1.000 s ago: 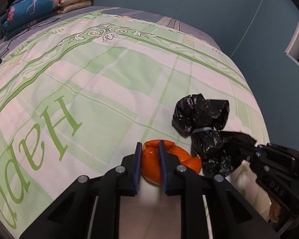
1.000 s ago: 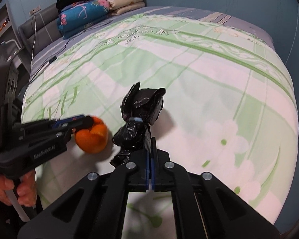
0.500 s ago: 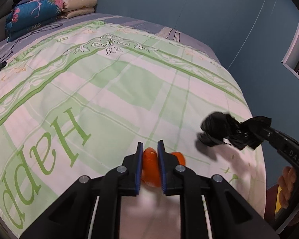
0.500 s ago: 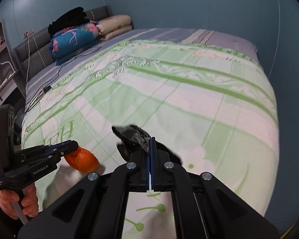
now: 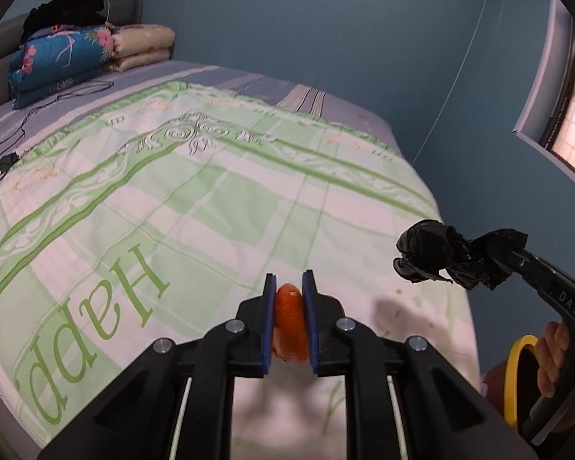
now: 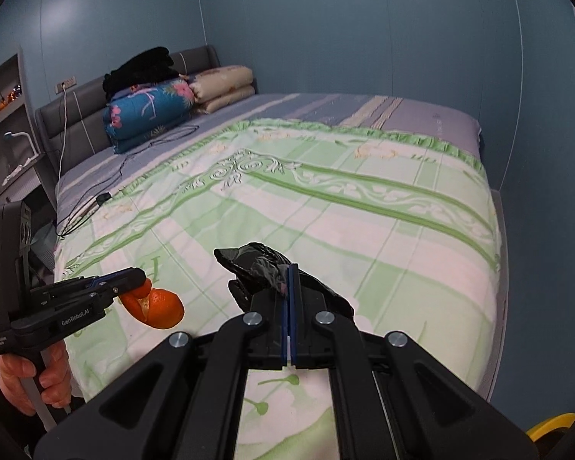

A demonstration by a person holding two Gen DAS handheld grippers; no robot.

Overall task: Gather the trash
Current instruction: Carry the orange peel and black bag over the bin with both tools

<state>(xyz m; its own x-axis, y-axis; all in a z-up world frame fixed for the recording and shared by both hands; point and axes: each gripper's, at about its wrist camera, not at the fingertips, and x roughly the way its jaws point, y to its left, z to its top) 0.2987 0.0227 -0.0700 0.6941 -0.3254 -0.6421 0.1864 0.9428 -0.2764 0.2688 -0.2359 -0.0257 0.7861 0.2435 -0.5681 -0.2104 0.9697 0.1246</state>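
Currently 2 pieces of trash are held above the bed (image 5: 249, 199). Lower center of the left view: left gripper (image 5: 289, 322), jaws pinching the orange peel (image 5: 289, 326); soft and light, likely to tear, so grip on the thick curl. Lower center of the right view: right gripper (image 6: 289, 306), jaws pressed together on the crumpled black plastic bag (image 6: 255, 264); limp, slippery, best held at the bunched part. Folded quilts (image 6: 149, 115) and a cable (image 6: 107, 199) lie upper left, well apart. A yellow rim (image 5: 515, 375) shows lower right; nothing stands between.

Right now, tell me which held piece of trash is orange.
The orange peel, pinched in the left tongs. The right tongs hold the other piece, a crumpled black bag.
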